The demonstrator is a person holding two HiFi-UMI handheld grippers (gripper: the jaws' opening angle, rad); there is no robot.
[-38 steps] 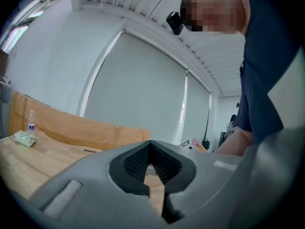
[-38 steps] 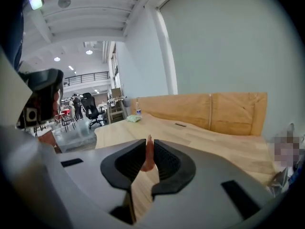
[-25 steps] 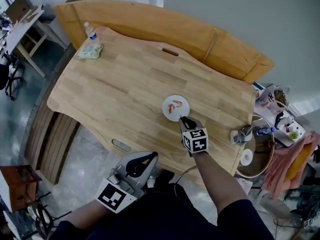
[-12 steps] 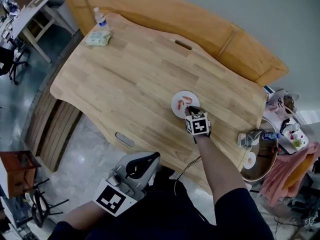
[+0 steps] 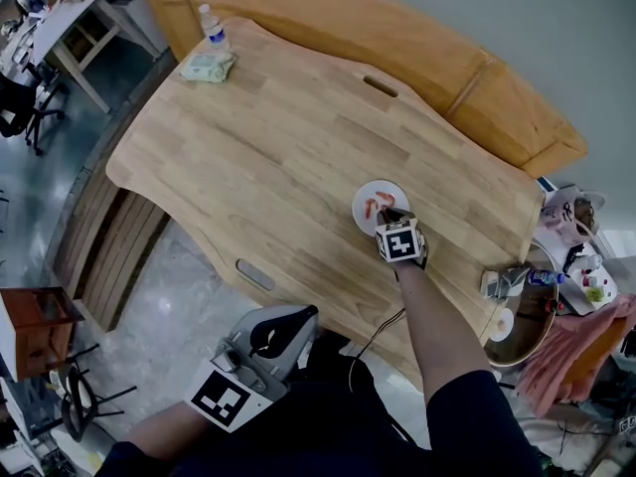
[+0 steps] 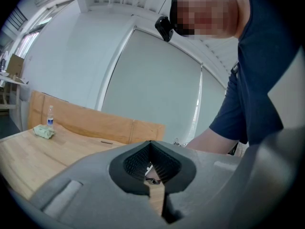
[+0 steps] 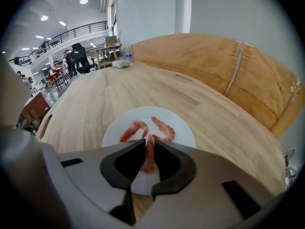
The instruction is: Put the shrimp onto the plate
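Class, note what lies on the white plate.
Two shrimp lie on the white plate; a third shrimp is held over it between the just-opening fingers of the right gripper. The gripper covers the plate's near edge.

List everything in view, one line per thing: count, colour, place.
table: one, light wood, middle of the head view
plate: one, white, near right part of the table
shrimps: two, orange-pink, lying side by side on the plate
third shrimp: one, orange-pink, held over the plate's near part
bottle: one, clear, table's far left corner
packet: one, pale green, beside the bottle
panel: one, tan, along the table's far edge
side table: one, round, cluttered, right of the table
stool: one, red-brown, floor at left
right gripper: one, grey, closed on the third shrimp, jaws just eased slightly open
left gripper: one, grey, shut, empty, off the table
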